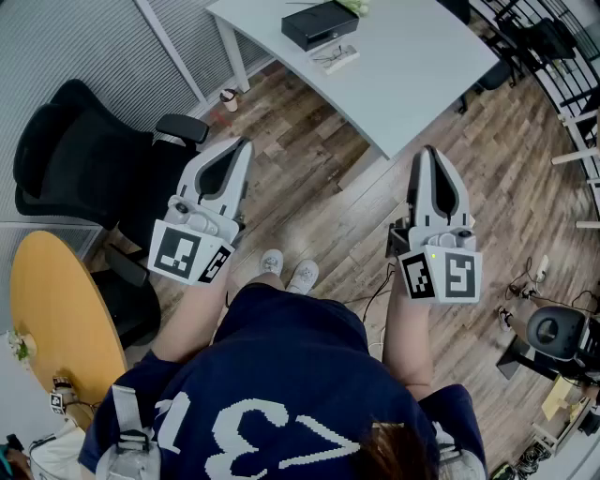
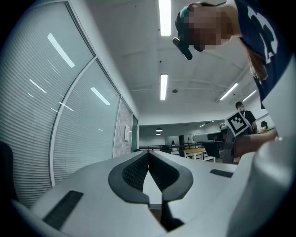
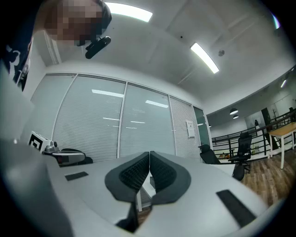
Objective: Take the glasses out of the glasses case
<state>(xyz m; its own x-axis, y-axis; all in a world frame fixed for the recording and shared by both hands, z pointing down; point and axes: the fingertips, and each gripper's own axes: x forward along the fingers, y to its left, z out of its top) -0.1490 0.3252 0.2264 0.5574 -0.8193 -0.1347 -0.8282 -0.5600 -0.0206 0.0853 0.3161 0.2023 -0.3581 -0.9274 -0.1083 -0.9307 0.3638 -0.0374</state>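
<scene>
Wood floor (image 1: 319, 187) is under your feet, and a white table (image 1: 422, 66) stands ahead. The black case (image 1: 319, 23) sits on it, well apart from both grippers. Your left gripper (image 1: 244, 143) and right gripper (image 1: 429, 152) have their jaws pressed together, holding nothing.

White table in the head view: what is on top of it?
On the white table lie a black rectangular case and, beside it, a pair of glasses. The case looks shut, so its inside is hidden.
</scene>
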